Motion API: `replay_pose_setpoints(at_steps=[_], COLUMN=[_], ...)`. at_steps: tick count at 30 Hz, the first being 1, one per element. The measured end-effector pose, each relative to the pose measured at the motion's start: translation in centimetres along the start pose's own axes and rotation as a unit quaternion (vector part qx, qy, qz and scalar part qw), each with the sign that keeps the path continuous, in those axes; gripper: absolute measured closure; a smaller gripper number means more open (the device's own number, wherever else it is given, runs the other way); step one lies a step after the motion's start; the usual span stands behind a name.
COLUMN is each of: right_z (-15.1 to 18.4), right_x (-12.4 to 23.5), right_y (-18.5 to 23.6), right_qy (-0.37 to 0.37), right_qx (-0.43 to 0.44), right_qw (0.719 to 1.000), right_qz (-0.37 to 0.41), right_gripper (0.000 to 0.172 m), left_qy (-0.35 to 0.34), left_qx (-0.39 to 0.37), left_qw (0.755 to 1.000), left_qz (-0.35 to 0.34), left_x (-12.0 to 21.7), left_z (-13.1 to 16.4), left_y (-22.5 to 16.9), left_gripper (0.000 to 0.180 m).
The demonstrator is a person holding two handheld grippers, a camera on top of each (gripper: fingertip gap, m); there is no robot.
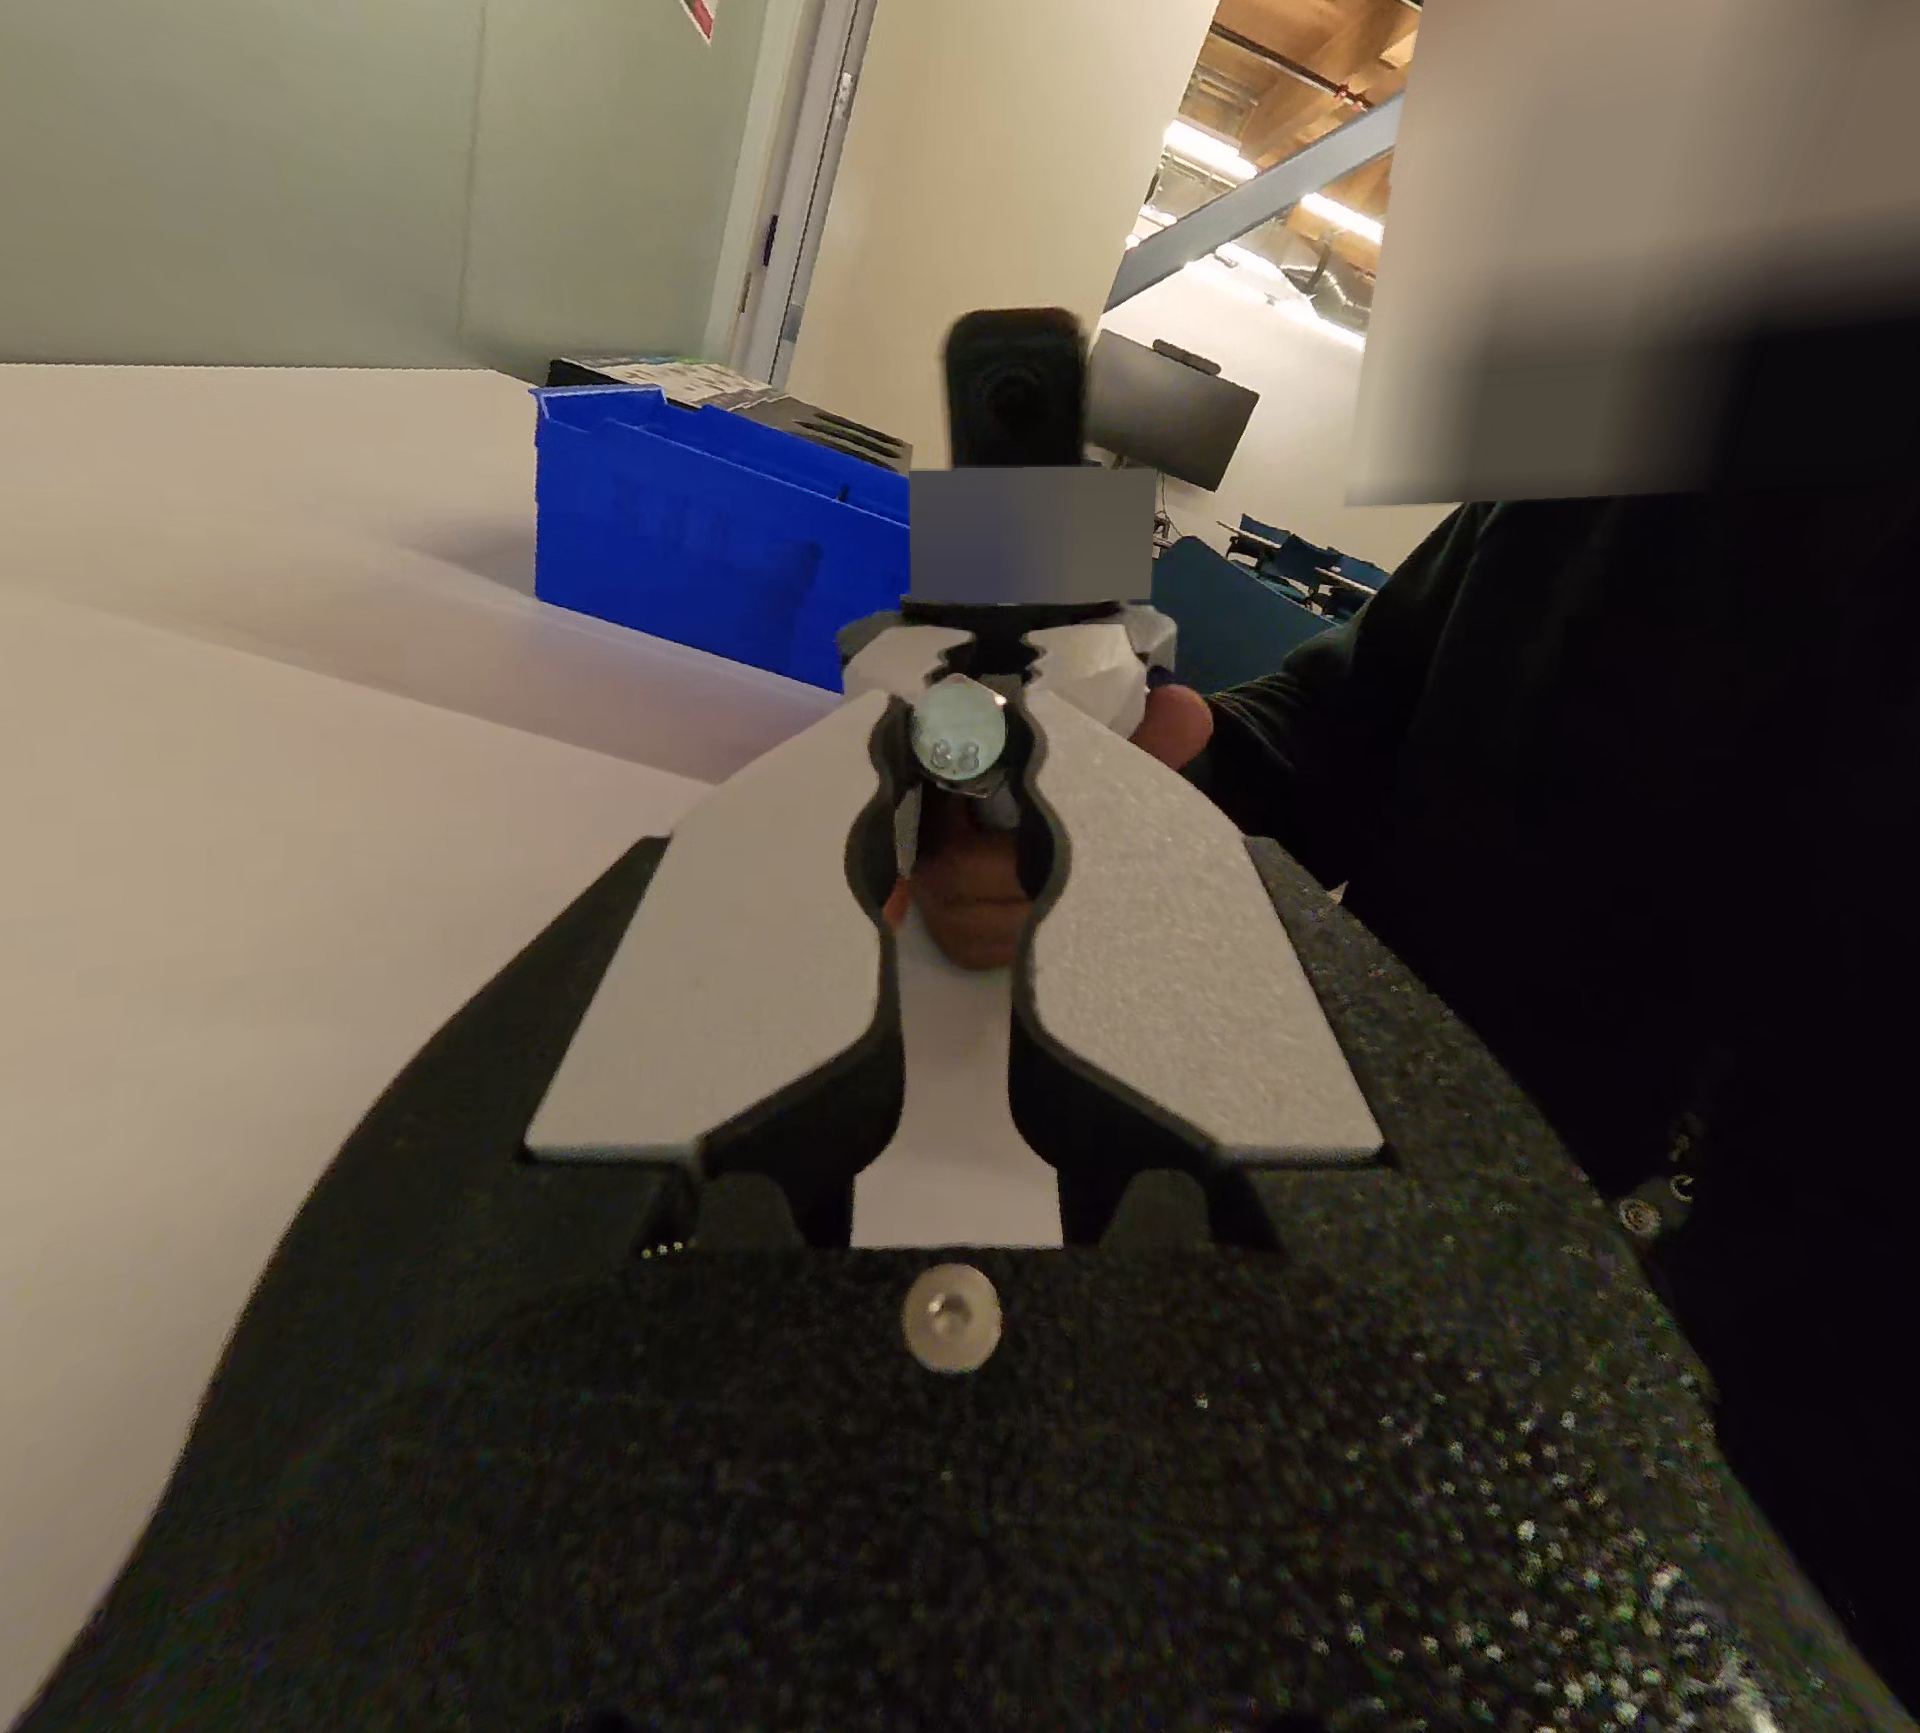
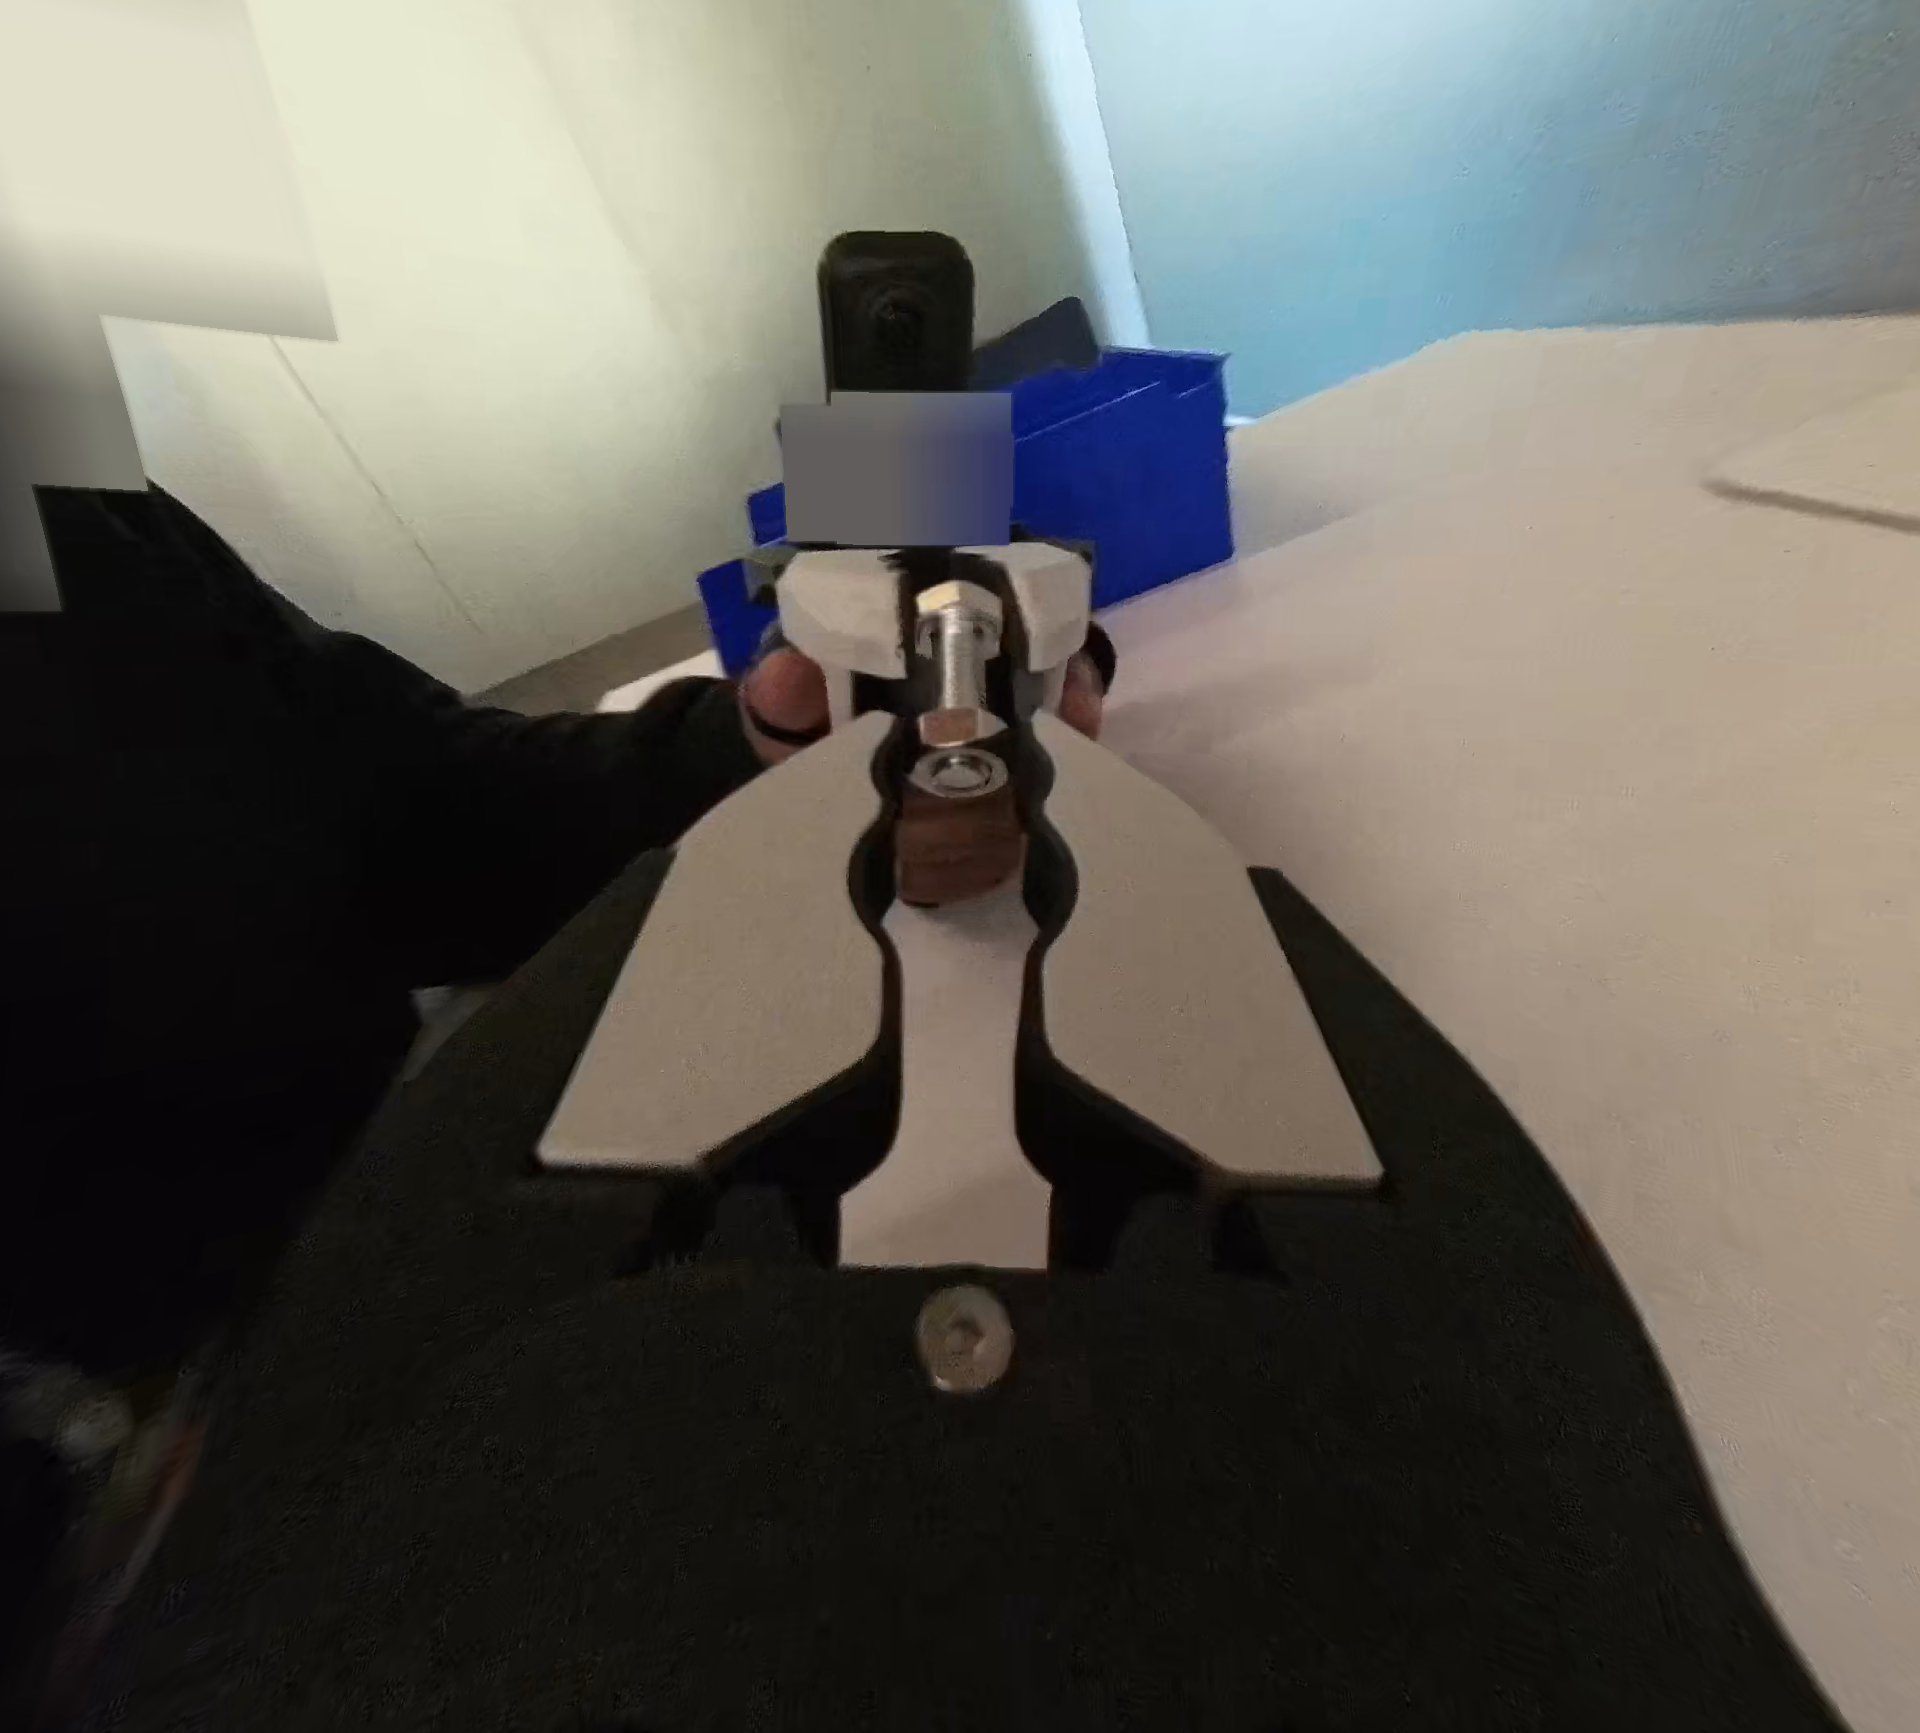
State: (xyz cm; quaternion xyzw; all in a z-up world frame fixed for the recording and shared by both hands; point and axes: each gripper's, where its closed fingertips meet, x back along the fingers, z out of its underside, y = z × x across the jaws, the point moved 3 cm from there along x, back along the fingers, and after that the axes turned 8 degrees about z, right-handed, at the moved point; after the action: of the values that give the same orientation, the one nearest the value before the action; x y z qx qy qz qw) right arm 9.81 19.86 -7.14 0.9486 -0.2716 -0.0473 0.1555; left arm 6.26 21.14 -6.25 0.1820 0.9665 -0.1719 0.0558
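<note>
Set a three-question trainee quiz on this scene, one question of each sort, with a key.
1. True or false: the blue bin stands on the white table.
2. What is gripped by the left hand-held gripper? A) a metal bolt B) a spoon C) a cable
3. Fill in: on top of the brown cylinder lies a metal ____.
Key: 1 true; 2 A; 3 washer.

Dim indoor light, soft blur, wide-angle bending at edges.
</note>
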Motion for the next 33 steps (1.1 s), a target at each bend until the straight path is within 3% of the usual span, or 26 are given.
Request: replay_pose_setpoints(at_steps=[2,3,6,7,8,9,11,13,16,18,21,22,25,26,29,30,31,33], right_z=[0.0,0.1,0.6,0.7,0.6,0.3,-0.4,-0.8,-1.0,-0.6,0.0,0.1,0.1,0.0,0.3,0.4,0.1,-0.7], right_x=[0.1,0.2,0.4,0.4,0.4,0.4,0.3,0.4,0.5,0.4,0.2,0.2,0.3,0.4,0.4,0.4,0.4,0.3], right_y=[-0.2,-0.2,0.2,0.4,0.7,0.9,0.7,0.3,-0.3,-0.4,-0.3,-0.3,-0.4,-0.2,0.4,0.8,1.1,1.2], right_qy=[-0.014,-0.018,-0.018,-0.017,-0.020,-0.024,-0.028,-0.036,-0.041,-0.029,-0.003,-0.005,-0.016,-0.023,-0.029,-0.031,-0.037,-0.050], right_qx=[0.144,0.248,0.544,0.575,0.557,0.500,0.343,0.181,0.009,-0.038,-0.012,0.022,0.225,0.321,0.578,0.598,0.570,0.434], right_qw=[0.988,0.964,0.818,0.795,0.810,0.849,0.929,0.978,0.999,0.999,1.000,0.999,0.969,0.938,0.791,0.776,0.797,0.883], right_qz=[0.060,0.096,0.185,0.189,0.182,0.168,0.136,0.094,0.029,0.007,0.014,0.028,0.100,0.130,0.200,0.201,0.194,0.169], right_gripper=[0.152,0.152,0.152,0.152,0.151,0.146,0.131,0.128,0.129,0.132,0.154,0.154,0.154,0.154,0.154,0.152,0.146,0.135], left_qy=[0.004,0.007,0.017,0.017,0.014,0.009,-0.002,-0.008,-0.012,-0.012,-0.007,-0.007,-0.001,0.002,0.004,0.002,-0.001,-0.010], left_qx=[0.018,0.028,0.039,0.039,0.039,0.039,0.038,0.033,0.022,0.019,0.016,0.017,0.027,0.034,0.038,0.039,0.039,0.039], left_qw=[1.000,1.000,0.999,0.999,0.999,0.999,0.999,0.999,1.000,1.000,1.000,1.000,0.999,0.999,0.999,0.999,0.999,0.999], left_qz=[-0.010,-0.012,-0.017,-0.019,-0.020,-0.021,-0.020,-0.019,-0.018,-0.017,-0.013,-0.013,-0.020,-0.020,-0.020,-0.020,-0.021,-0.021], left_x=[0.1,0.0,-0.2,-0.2,-0.1,0.0,0.1,0.2,0.3,0.2,0.1,0.1,0.1,0.0,-0.1,-0.1,0.0,0.2], left_z=[0.2,0.3,0.5,0.5,0.5,0.4,0.1,-0.1,-0.2,-0.2,-0.1,-0.1,0.1,0.2,0.3,0.2,0.2,0.0], left_y=[0.3,0.4,0.6,0.6,0.7,0.7,0.7,0.7,0.5,0.5,0.4,0.4,0.6,0.6,0.6,0.7,0.7,0.7], left_gripper=[0.163,0.163,0.163,0.163,0.163,0.163,0.163,0.163,0.163,0.163,0.163,0.163,0.163,0.163,0.163,0.163,0.163,0.163])
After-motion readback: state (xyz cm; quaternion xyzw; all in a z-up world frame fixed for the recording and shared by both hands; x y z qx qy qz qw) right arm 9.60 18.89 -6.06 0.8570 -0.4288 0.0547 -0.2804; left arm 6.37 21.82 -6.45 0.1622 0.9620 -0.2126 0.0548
